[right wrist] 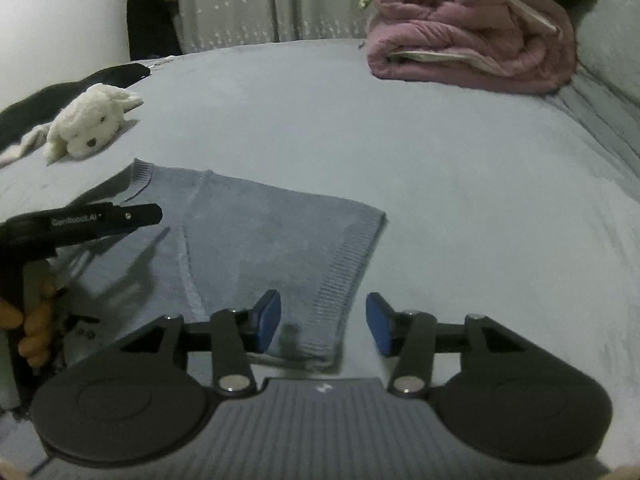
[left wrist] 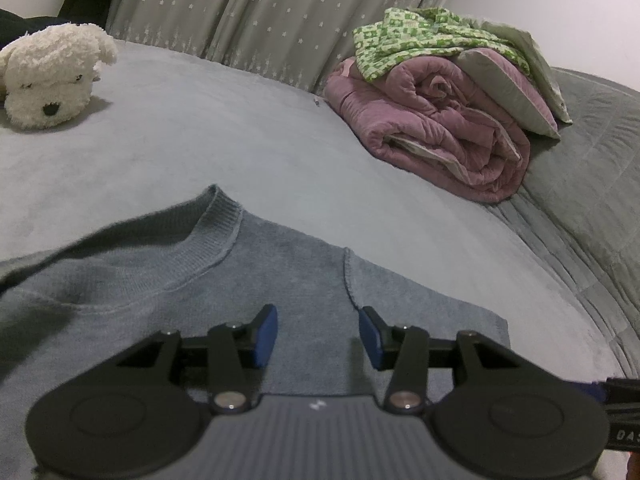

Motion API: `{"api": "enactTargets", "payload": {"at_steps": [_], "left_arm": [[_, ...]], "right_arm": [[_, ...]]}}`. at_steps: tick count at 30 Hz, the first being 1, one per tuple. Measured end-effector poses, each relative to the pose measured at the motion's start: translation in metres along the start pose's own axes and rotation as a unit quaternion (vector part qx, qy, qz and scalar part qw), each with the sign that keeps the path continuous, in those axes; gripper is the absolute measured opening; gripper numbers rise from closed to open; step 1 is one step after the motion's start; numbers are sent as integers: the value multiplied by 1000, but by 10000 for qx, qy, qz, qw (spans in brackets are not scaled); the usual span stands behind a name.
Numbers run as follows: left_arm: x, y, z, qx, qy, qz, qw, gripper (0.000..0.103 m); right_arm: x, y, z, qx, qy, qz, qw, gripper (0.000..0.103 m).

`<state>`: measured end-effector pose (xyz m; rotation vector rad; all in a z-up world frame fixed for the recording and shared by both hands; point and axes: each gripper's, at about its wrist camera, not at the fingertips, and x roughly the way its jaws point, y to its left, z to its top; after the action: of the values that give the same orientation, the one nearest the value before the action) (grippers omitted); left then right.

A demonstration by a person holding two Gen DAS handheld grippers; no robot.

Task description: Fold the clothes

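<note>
A grey-blue knit sweater lies flat on the pale bed sheet, its ribbed collar toward the plush toy and one sleeve folded in. My left gripper hovers open above the shoulder seam, with nothing between its blue pads. In the right wrist view the sweater shows its ribbed hem running down to a corner. My right gripper stands open just above that corner, its pads apart from the cloth. The left gripper shows from the side at the left, held by a hand.
A white plush dog lies at the far left of the bed. A rolled pink quilt with a green patterned cloth on it sits at the far right. Grey starred curtains hang behind. A dark garment lies beyond the dog.
</note>
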<state>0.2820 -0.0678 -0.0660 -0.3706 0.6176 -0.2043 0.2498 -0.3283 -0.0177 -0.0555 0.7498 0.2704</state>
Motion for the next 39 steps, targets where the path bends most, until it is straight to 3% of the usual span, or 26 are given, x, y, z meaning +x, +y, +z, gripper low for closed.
{"api": "enactTargets", "payload": {"at_steps": [3,8,21,27,33,39], "left_arm": [[-15,4,6,123,133,59,9998,46],[-52,25,20,645,87,458,9968,47],[-108,100,55,1059,238,1294,9856,51],[-122,136,65,1356,466,1458,9789,52],[-129,171,66,1429,730,1245,9792,52],[-125,181,55,1409,1003,434,9840,52]], "right_arm": [[-4,8,7,17,-86,51,9999,52],[-7,29,26,-40,-219,261,9994,56],[-2,111,74,-455,-241,701,9962,60],[11,146,91,-129,-423,996,9940,62],[47,175,90,245,-373,967,9943,62],[82,188,68,284,-167,741,9967,62]]}}
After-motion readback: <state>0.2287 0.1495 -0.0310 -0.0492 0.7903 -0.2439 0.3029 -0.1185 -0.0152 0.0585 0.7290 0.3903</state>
